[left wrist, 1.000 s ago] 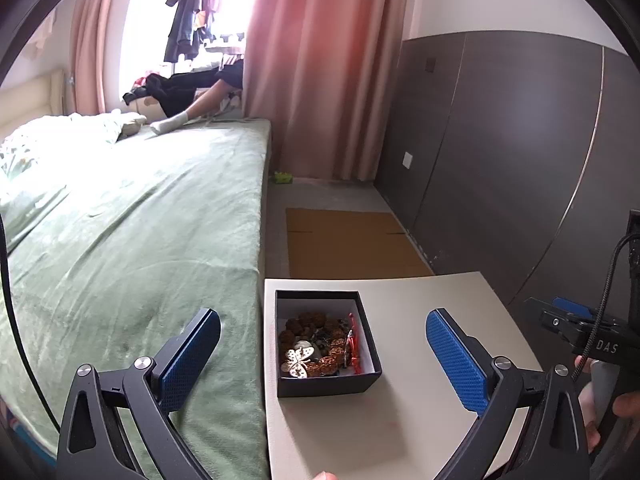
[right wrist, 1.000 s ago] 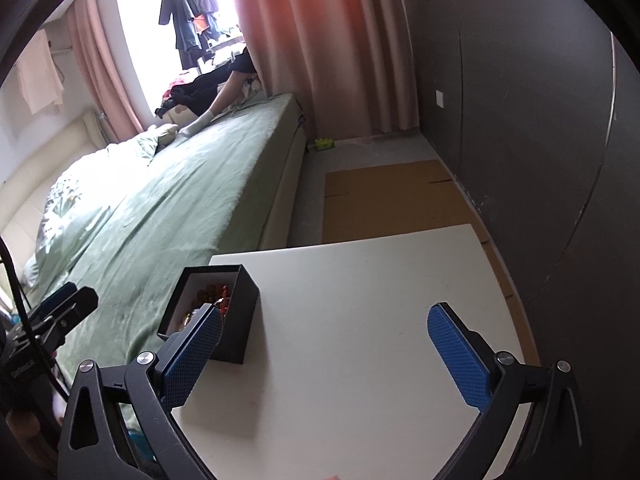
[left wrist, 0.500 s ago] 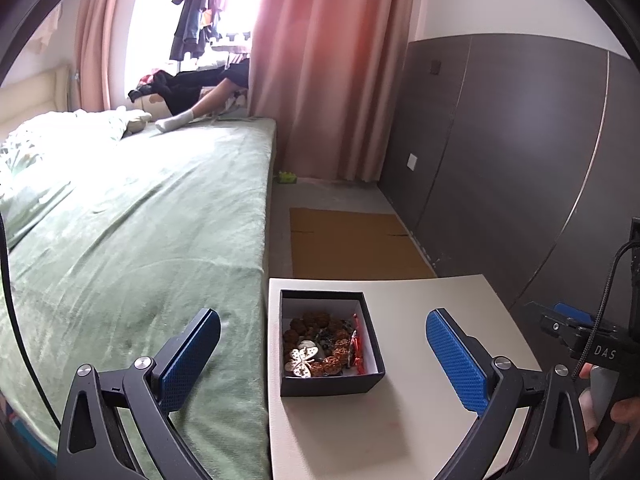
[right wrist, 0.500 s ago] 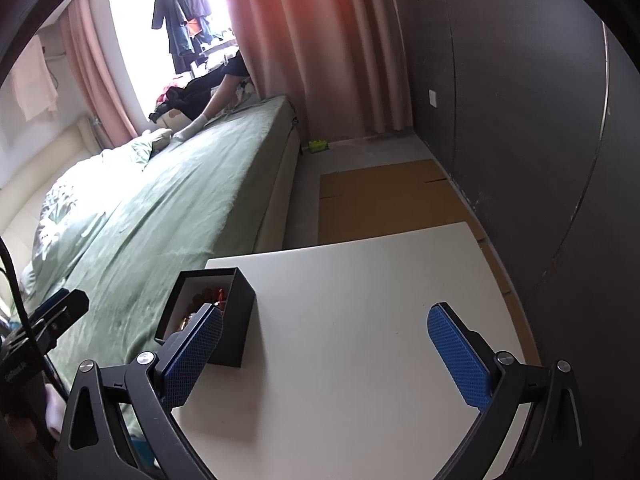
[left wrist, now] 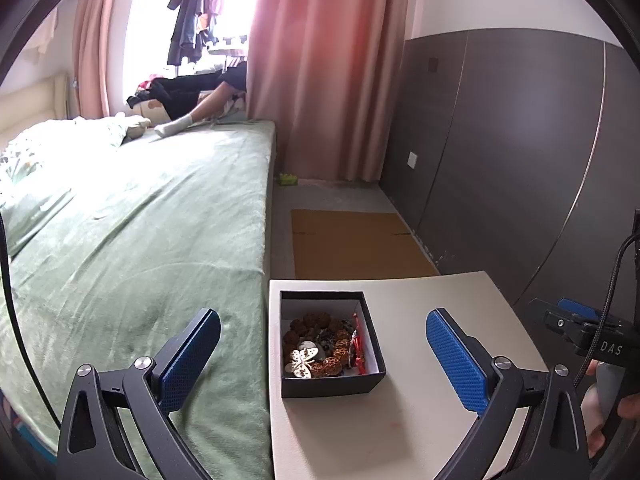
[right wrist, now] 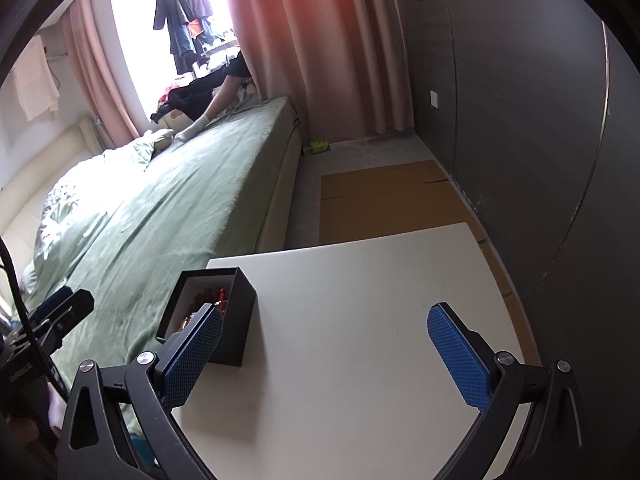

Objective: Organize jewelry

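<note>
A: Where the table (left wrist: 420, 420) meets the bed (left wrist: 140, 240), what sits there?

B: A black box (left wrist: 330, 386), open on top, near the table's left edge, just beside the bed. Inside lie brown beads (left wrist: 320, 326), a pale butterfly piece (left wrist: 303, 361) and something red (left wrist: 357, 344) along the right wall.

A: And the left gripper (left wrist: 320, 360)?

B: Its blue pads are spread wide, holding nothing. In its own view the box falls between them, though farther off; one pad (left wrist: 188, 360) shows over the bed, the other over the table.

A: The right gripper (right wrist: 328, 356)?

B: Also spread wide and holding nothing, above bare tabletop. In its view the left pad (right wrist: 192, 356) overlaps the box's (right wrist: 232, 312) near corner; whether it touches, I cannot tell. The box lies to the left there, with beads (right wrist: 200, 298) glimpsed inside.

A: Can each see the other?

B: Partly. The right gripper's black body shows at the right edge of the left view, with a hand (left wrist: 616, 404) behind it. The left gripper's body appears at the left edge of the right view.

A: The room beyond?

B: Pink curtains (left wrist: 328, 80), a dark panelled wall (left wrist: 500, 140), cardboard (left wrist: 356, 244) flat on the floor.
</note>
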### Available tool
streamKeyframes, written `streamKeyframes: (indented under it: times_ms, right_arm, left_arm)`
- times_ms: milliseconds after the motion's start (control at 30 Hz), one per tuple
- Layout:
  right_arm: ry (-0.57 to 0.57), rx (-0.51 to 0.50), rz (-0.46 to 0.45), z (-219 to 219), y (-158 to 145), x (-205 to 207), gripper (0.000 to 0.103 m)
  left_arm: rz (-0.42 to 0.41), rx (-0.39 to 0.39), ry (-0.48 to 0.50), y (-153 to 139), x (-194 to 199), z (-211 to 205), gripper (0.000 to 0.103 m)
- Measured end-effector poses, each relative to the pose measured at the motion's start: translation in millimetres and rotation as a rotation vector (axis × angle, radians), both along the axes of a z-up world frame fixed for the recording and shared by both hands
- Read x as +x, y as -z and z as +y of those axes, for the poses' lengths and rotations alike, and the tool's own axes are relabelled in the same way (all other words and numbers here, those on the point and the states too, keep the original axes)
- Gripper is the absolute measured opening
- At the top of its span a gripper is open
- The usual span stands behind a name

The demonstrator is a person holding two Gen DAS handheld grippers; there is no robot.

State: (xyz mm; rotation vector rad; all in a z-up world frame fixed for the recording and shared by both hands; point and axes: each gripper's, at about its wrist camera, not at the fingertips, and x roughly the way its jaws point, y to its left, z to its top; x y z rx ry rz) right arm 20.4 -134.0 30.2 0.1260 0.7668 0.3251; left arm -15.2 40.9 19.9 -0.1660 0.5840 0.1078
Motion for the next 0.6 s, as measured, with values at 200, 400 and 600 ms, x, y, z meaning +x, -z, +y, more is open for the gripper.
streamKeyframes:
  times_ms: [200,400,600]
  right_arm:
    - [0.001,0.001,0.002,-1.6,0.3,2.9,0.103]
    - [0.002,0.001,0.003,-1.4,1.0,2.4,0.103]
    - [0.002,-0.001,0.002,-1.4,1.2,2.3,0.103]
  left_arm:
    - [-0.001,0.0,-0.001,0.3,0.1,-0.1,0.103]
    - [0.002,0.002,-0.001,0.5,0.4,0.2,0.102]
    - [0.002,0.002,-0.001,0.5,0.6,-0.1,0.102]
